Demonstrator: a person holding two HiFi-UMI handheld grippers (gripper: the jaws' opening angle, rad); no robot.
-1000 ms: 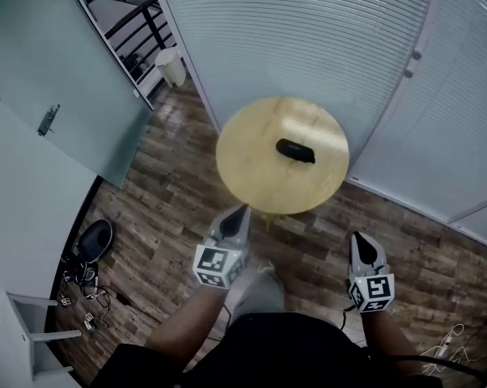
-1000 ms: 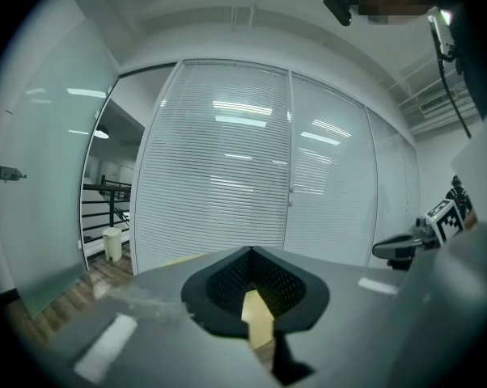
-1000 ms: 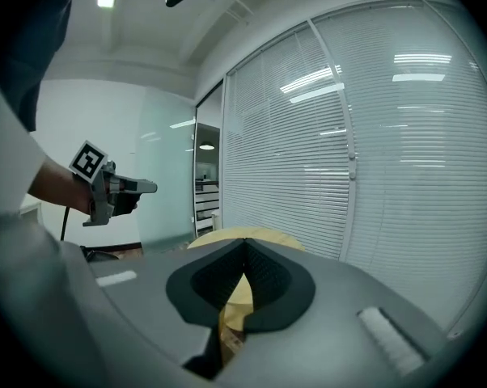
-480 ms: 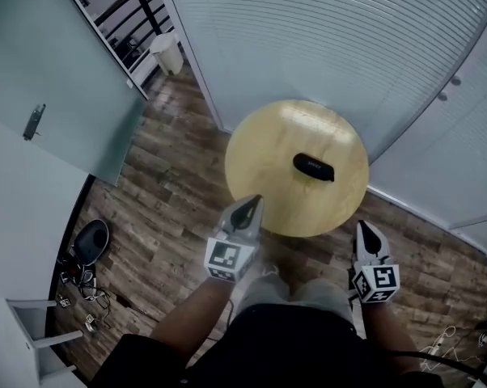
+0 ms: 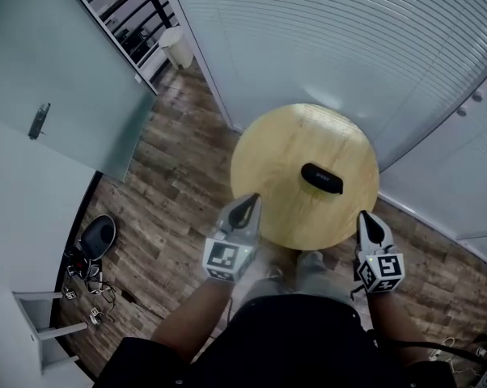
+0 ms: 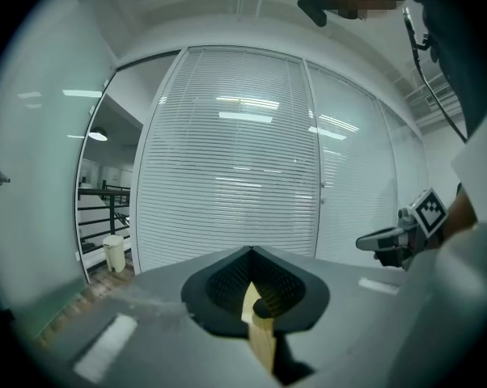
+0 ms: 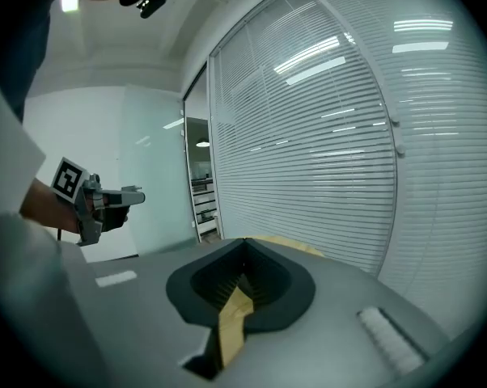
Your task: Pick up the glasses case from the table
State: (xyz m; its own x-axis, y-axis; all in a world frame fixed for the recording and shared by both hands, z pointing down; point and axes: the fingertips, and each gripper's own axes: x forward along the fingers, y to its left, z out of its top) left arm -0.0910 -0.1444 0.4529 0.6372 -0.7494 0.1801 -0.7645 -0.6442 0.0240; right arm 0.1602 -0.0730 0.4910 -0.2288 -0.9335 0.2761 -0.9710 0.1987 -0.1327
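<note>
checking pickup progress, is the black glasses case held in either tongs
No, the black oval glasses case lies on the round wooden table, apart from left tongs and right tongs.
</note>
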